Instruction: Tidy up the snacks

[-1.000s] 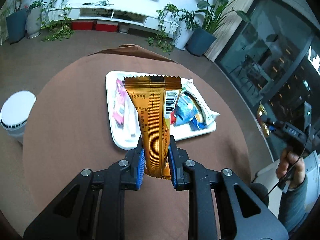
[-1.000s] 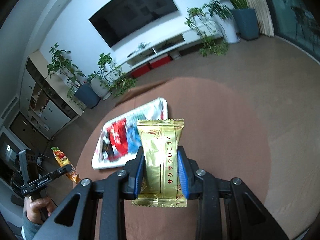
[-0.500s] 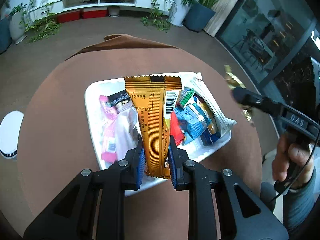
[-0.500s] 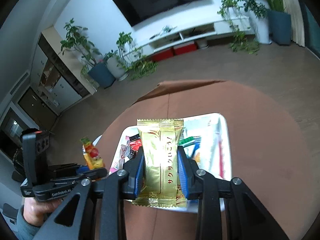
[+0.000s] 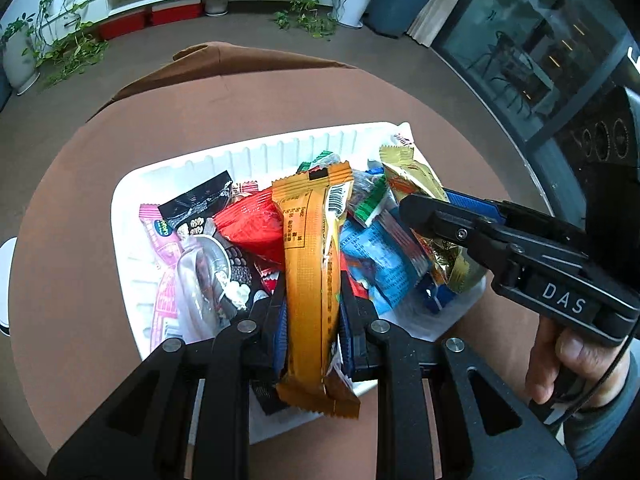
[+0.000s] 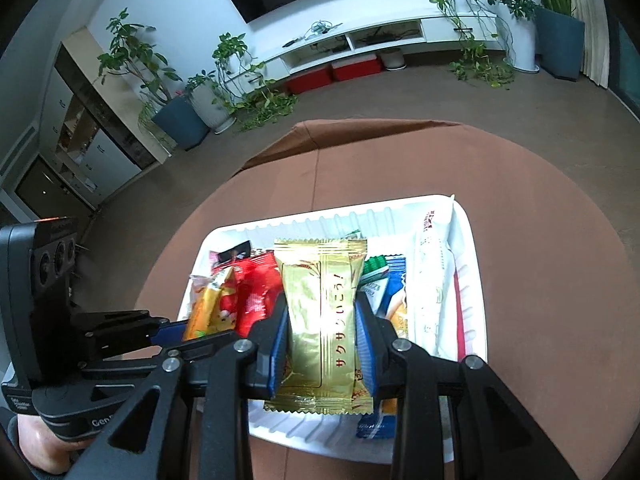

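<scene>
My left gripper [image 5: 314, 320] is shut on a long orange snack bar [image 5: 310, 248], which stands over the white tray [image 5: 280, 148] full of several bright snack packets. In the right wrist view my right gripper [image 6: 320, 344] is shut on a gold packet with red lettering [image 6: 320, 304], held above the same tray [image 6: 472, 248]. Each gripper shows in the other's view. The right gripper [image 5: 432, 204] comes in from the right with the gold packet [image 5: 412, 176]. The left gripper [image 6: 180, 334] comes in from the left with the orange bar [image 6: 208, 304].
The tray sits on a round table under a brown cloth [image 5: 80, 240]. A white round stool [image 5: 6, 280] stands to the table's left. A person's hand [image 5: 568, 356] holds the right gripper's handle. Plants, a low white TV cabinet and glass doors ring the room.
Both grippers have come forward and down from short of the tray to right over it, each still holding its packet. They now stand close together.
</scene>
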### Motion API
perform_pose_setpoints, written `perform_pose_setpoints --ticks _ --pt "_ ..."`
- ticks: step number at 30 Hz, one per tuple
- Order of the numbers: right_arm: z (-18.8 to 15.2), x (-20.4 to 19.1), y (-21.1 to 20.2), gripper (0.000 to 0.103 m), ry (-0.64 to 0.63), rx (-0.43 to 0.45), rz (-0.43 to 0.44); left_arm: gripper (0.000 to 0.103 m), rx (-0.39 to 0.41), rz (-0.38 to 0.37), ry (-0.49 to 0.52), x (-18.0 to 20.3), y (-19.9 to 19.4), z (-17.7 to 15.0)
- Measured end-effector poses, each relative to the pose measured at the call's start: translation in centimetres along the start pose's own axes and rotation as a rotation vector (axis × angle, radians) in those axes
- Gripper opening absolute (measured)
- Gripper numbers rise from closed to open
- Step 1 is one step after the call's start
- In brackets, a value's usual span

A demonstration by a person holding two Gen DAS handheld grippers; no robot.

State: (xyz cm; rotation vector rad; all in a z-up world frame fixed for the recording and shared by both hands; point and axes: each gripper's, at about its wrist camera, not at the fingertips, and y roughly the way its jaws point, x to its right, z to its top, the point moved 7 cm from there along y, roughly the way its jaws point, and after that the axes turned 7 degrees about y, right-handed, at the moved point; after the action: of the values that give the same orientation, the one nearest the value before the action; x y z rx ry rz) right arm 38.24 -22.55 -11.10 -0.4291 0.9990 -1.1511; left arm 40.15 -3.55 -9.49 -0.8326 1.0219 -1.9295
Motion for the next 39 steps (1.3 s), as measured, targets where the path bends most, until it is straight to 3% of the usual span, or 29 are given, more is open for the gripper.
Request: perform_pose_setpoints --ticks 20,24,27,39 --pt "-0.7 0.9 1.2 0.037 -0.023 0.002 -0.072 0.022 0.055 0.046 -0.007 0.6 1.2 1.0" --pt "-0.3 0.8 1.0 0.05 -0.022 0.012 -0.074 0.028 0.063 0.053 -0.011 0.6 1.4 0.8" --pt "-0.3 0.7 0.8 0.052 -0.025 0.017 -0.073 0.048 0.071 0.059 -0.007 0.8 1.5 0.7" --pt "0.0 0.9 -1.0 0.063 -0.016 0.062 -0.07 0.066 0.116 0.065 -0.004 1.8 0.4 0.5"
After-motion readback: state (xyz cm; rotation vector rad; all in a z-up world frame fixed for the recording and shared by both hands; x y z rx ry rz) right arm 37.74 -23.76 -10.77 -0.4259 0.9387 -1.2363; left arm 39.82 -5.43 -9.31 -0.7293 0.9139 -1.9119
